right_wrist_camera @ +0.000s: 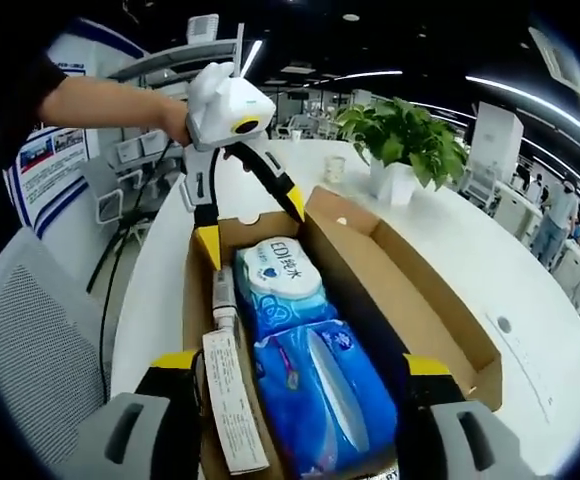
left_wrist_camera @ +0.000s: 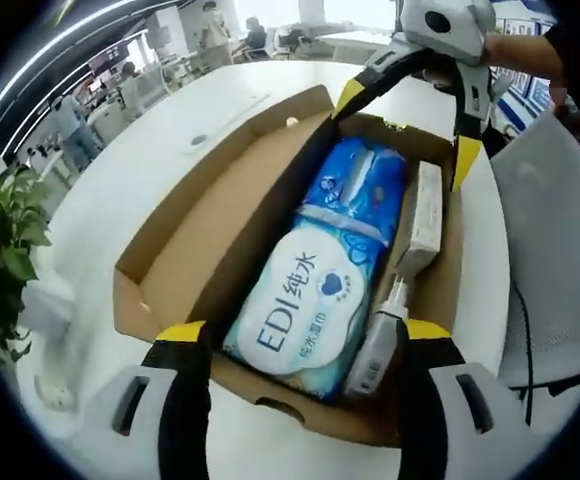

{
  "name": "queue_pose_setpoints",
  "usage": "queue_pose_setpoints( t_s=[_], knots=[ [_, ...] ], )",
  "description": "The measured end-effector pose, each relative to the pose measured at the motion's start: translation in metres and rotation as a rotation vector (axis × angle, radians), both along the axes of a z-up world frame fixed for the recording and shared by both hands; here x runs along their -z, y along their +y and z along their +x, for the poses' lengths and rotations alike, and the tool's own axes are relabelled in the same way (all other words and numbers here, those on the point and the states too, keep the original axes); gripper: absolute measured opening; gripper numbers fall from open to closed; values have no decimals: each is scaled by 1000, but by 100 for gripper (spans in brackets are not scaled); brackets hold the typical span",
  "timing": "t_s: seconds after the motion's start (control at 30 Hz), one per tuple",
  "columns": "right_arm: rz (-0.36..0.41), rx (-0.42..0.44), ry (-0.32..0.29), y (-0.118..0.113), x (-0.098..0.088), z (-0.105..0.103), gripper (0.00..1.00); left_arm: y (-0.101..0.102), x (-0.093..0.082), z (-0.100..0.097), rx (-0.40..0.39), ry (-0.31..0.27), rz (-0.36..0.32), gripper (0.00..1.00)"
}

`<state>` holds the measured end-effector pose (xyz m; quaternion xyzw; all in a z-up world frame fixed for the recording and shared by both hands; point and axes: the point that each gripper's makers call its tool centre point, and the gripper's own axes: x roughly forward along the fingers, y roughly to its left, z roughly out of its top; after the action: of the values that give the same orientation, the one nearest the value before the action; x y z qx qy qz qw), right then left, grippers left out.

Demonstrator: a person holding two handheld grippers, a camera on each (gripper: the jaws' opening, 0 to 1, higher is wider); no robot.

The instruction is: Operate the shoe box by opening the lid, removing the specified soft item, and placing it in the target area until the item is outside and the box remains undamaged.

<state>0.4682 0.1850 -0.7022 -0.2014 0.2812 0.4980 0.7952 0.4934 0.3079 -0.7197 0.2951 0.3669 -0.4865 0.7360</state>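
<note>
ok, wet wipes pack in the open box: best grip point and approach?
Pinch the wet wipes pack across its short width at the white-labelled end, from above. It lies flat in the shoe box, walls blocking side entry. The left gripper is open at that end.

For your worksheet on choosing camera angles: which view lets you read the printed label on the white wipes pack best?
The left gripper view: the white wipes pack lies near the camera, its blue "EDI" lettering large and facing it. In the right gripper view the same pack sits at the box's far end, smaller, lettering turned away.
</note>
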Motion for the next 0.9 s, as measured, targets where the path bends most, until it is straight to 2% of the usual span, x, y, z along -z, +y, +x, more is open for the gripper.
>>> queue_pose_setpoints(
  t_s=[0.27,0.67,0.9],
  knots=[
    [9,-15,17,23,10,8,76,-1,8,12,47,5,21,73],
    [6,-66,54,61,31,16,71,0,33,11,138,37,95,65],
    [-5,-84,61,74,41,23,65,1,40,16,143,55,114,62]
  ],
)
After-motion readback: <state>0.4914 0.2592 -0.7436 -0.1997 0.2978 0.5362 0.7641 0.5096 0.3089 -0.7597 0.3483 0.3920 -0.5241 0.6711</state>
